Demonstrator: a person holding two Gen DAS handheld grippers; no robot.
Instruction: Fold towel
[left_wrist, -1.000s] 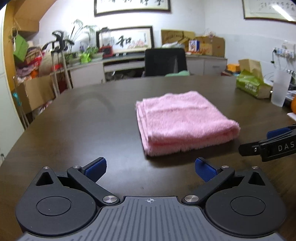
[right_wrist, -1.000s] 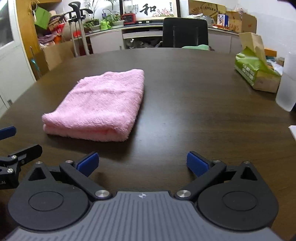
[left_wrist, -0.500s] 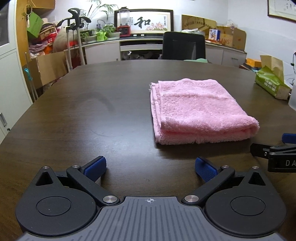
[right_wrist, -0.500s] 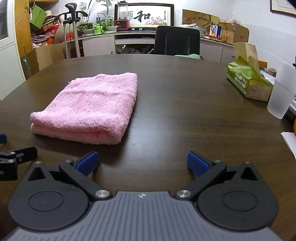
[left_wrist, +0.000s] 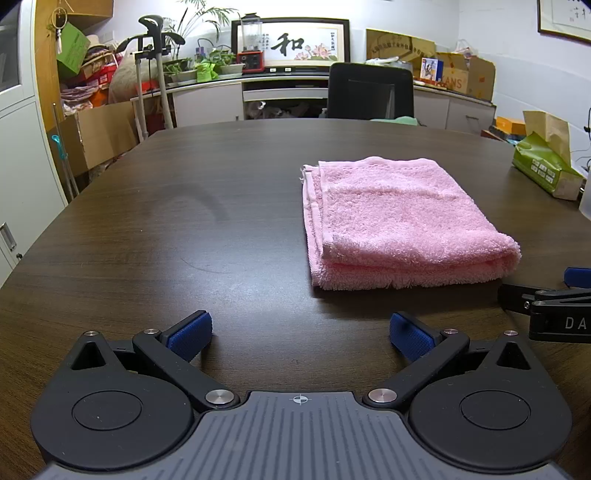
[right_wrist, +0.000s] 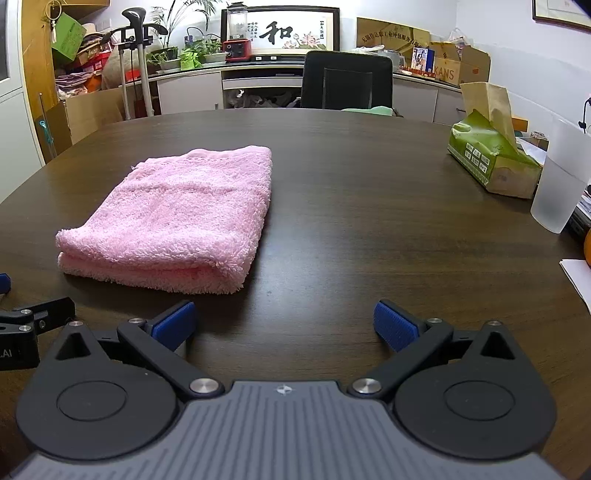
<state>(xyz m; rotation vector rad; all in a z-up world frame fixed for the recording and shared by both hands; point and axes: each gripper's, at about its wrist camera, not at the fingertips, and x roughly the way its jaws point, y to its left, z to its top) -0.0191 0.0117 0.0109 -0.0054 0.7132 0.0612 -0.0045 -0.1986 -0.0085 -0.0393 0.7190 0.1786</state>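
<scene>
Spreading across both views is one round dark-brown wooden desk (left_wrist: 155, 229), the largest thing before us. Behind its far edge stands one black office chair (right_wrist: 347, 79). On the desk we count one pink terry towel (left_wrist: 399, 221), one green tissue box (right_wrist: 487, 162) with brown paper sticking out, and one frosted plastic cup (right_wrist: 561, 177) just beside that box at the right edge.

The towel is folded into a thick rectangle of stacked layers. Its fluffy folded edge faces us, and on its left side in the left wrist view the hemmed edges lie one over another. It lies flat, slightly right of the desk's middle, ahead of both tools and touching neither.

We hold two tools. The left tool (left_wrist: 300, 334) has its blue-padded fingers (left_wrist: 190, 334) spread wide over bare desk, holding nothing. The right tool (right_wrist: 283, 325) is likewise spread wide and empty, near the towel's front right corner.
</scene>
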